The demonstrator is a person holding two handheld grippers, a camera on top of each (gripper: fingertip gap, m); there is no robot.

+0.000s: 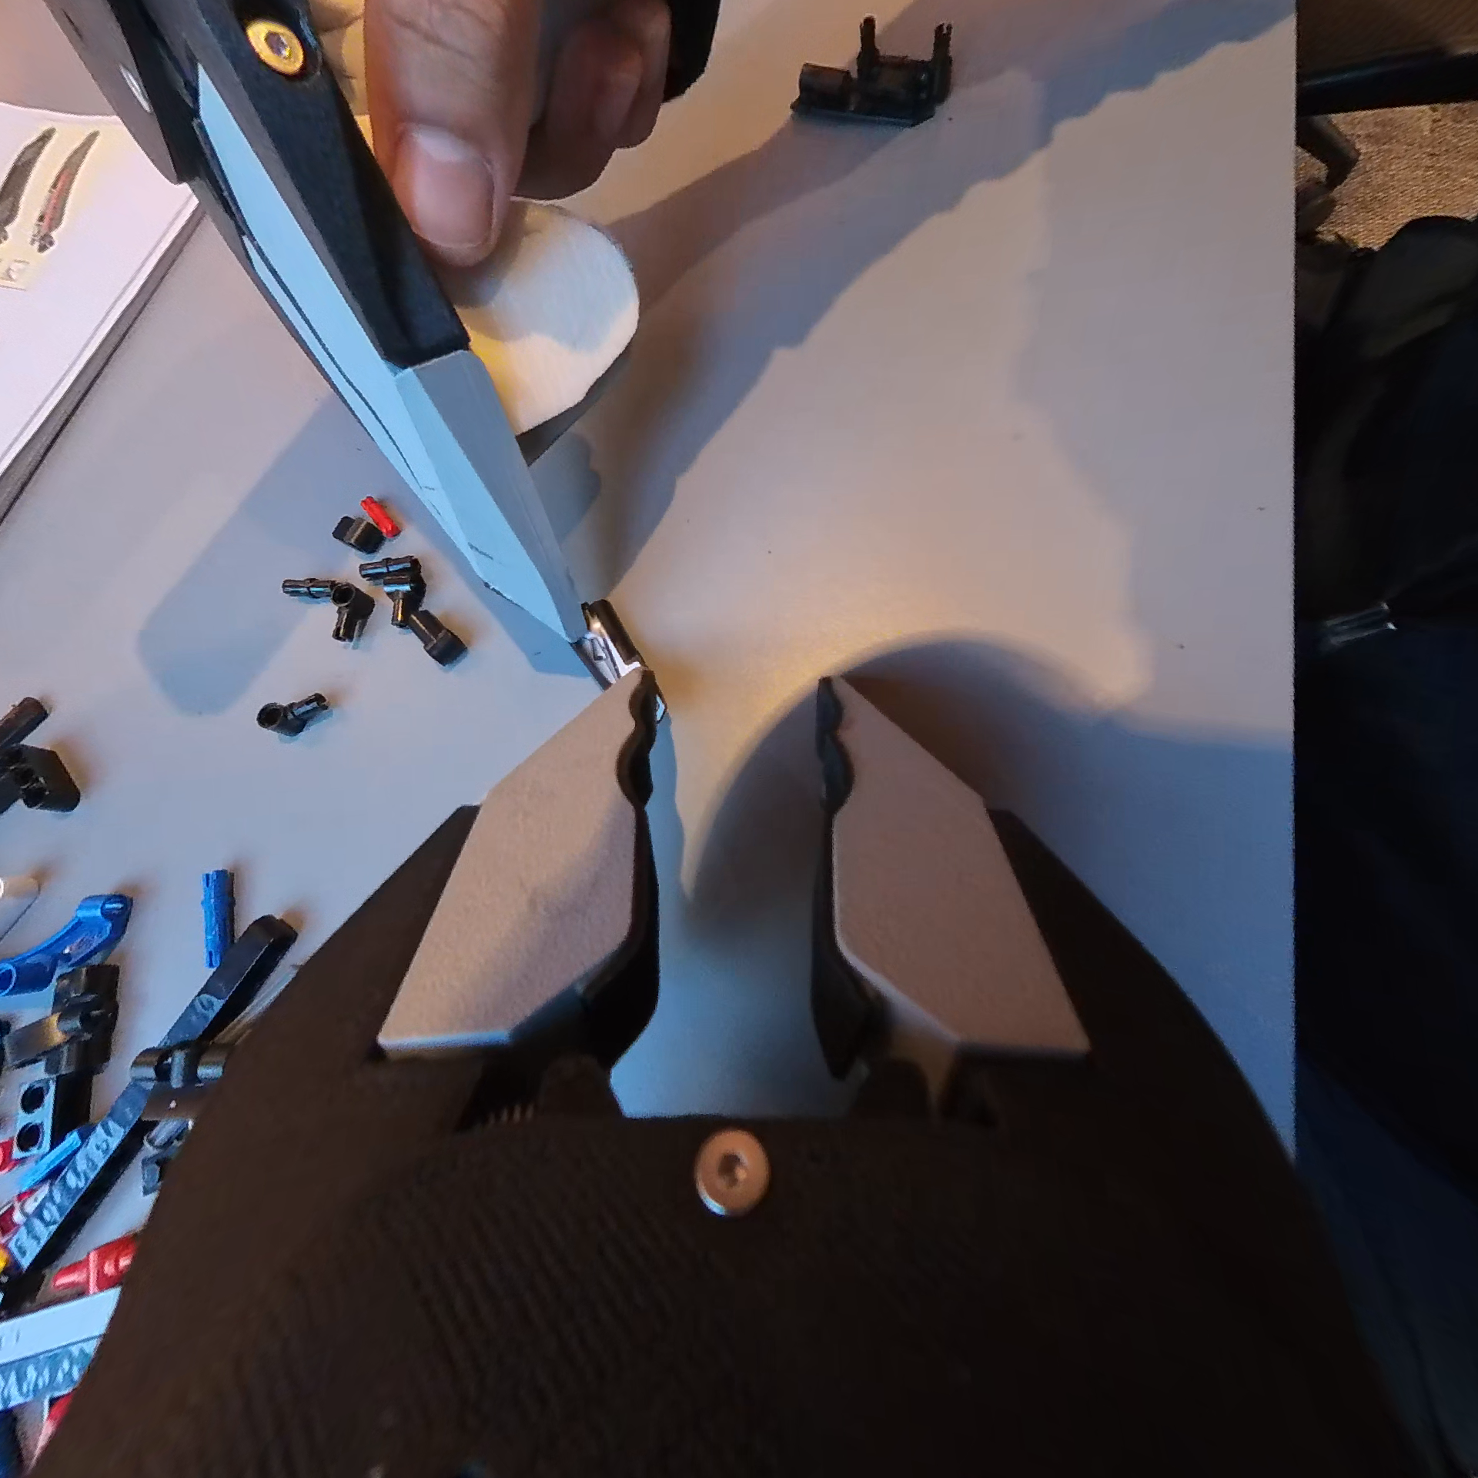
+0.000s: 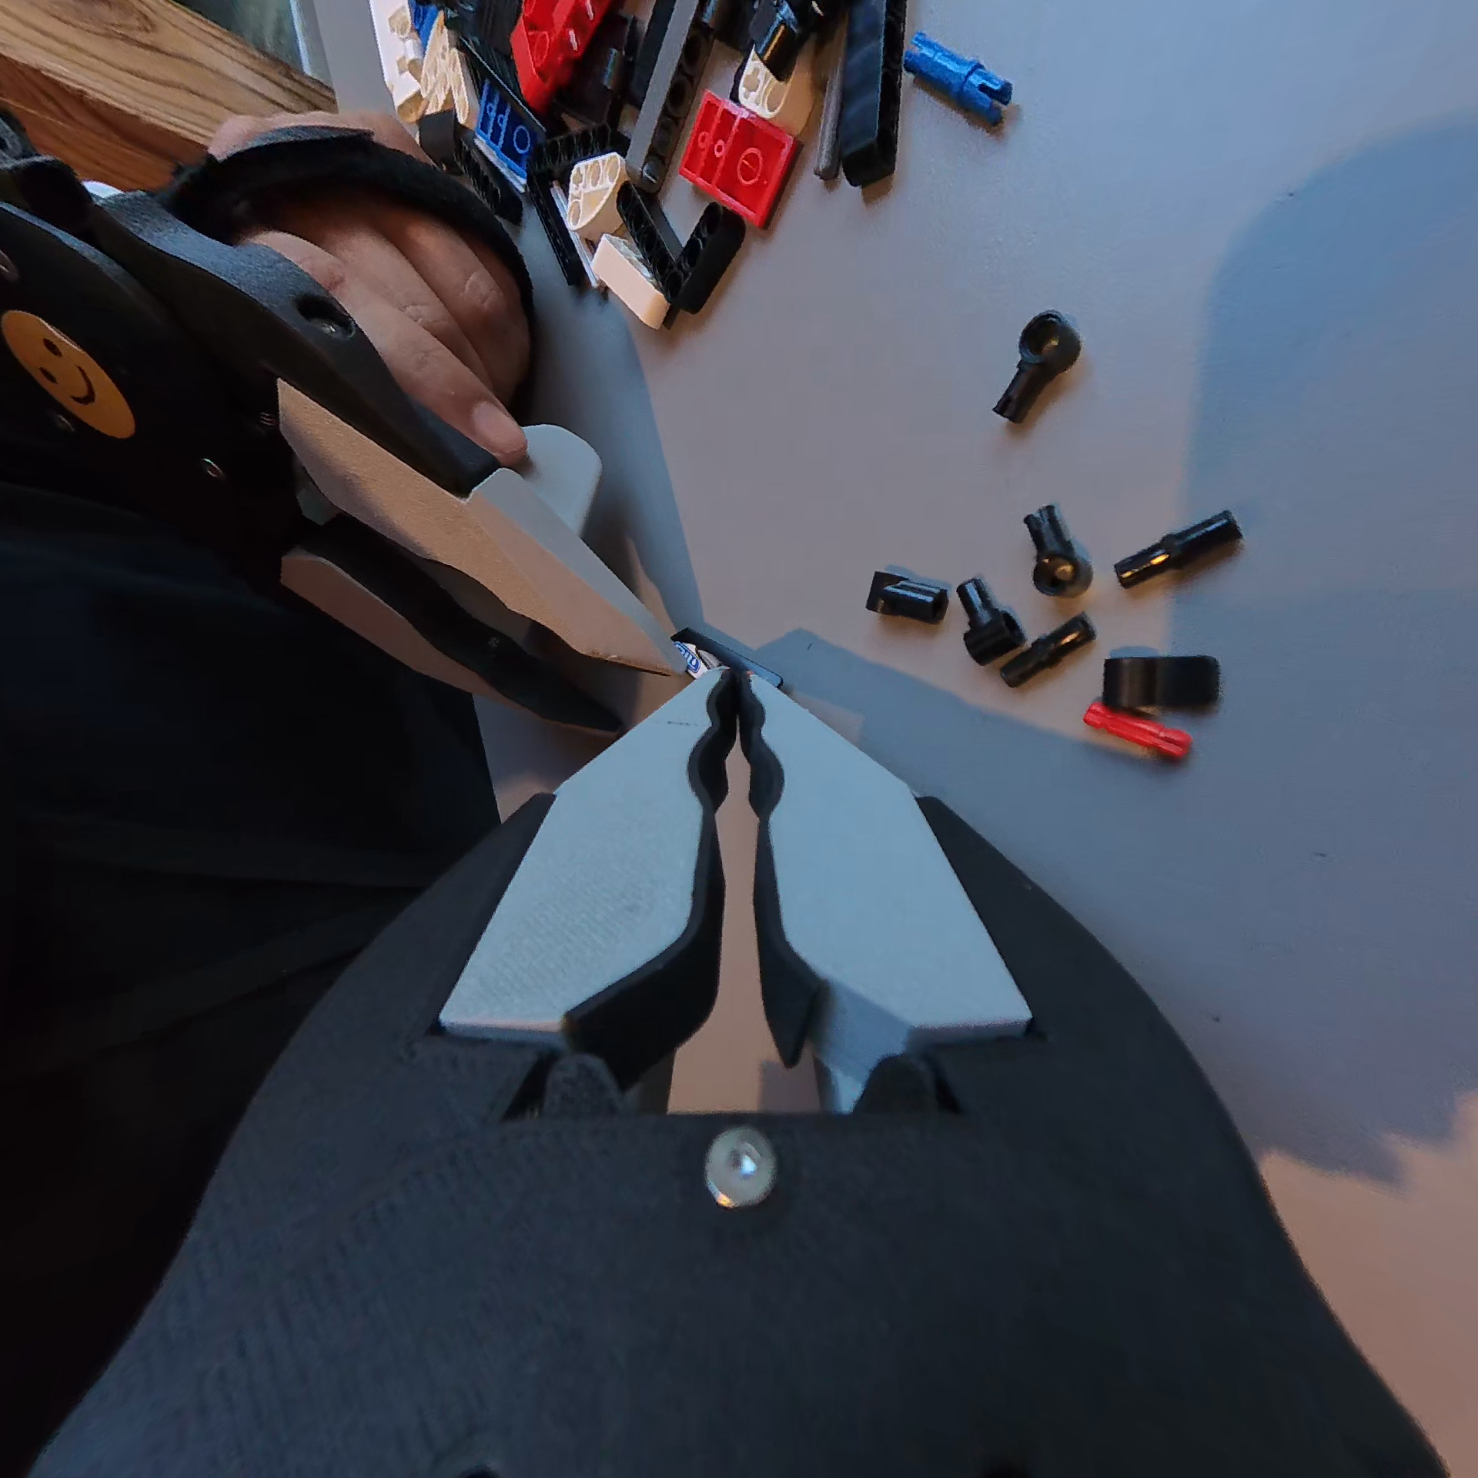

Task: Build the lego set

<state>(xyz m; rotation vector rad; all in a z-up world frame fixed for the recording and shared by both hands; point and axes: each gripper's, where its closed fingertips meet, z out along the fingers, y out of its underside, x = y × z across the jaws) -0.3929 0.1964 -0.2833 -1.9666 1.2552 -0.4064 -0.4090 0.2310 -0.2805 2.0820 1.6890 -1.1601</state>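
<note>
My right gripper (image 2: 736, 680) is shut on a small black piece with a white and blue sticker (image 2: 694, 659), held low over the grey table (image 2: 1040, 920). In the left wrist view the right gripper (image 1: 590, 640) comes in from the upper left with the same piece (image 1: 614, 646) at its tip. My left gripper (image 1: 737, 694) is open. One of its fingertips (image 1: 644, 704) touches the piece, and nothing sits between its jaws. In the right wrist view the left gripper (image 2: 640, 648) reaches in from the left, right beside the piece.
Several small black connectors (image 1: 384, 596) (image 2: 1040, 592) and a red pin (image 1: 378, 514) (image 2: 1136, 728) lie nearby. A pile of mixed parts (image 1: 72, 1080) (image 2: 664, 120) lies farther off. A black sub-assembly (image 1: 876, 80) sits at the far edge. An instruction booklet (image 1: 64, 264) lies at the left. The table edge (image 1: 1292, 720) runs along the right. The right tips stand about 8 cm off the red pin (image 2: 1136, 728). The left camera catches it too, in the left wrist view (image 1: 378, 518).
</note>
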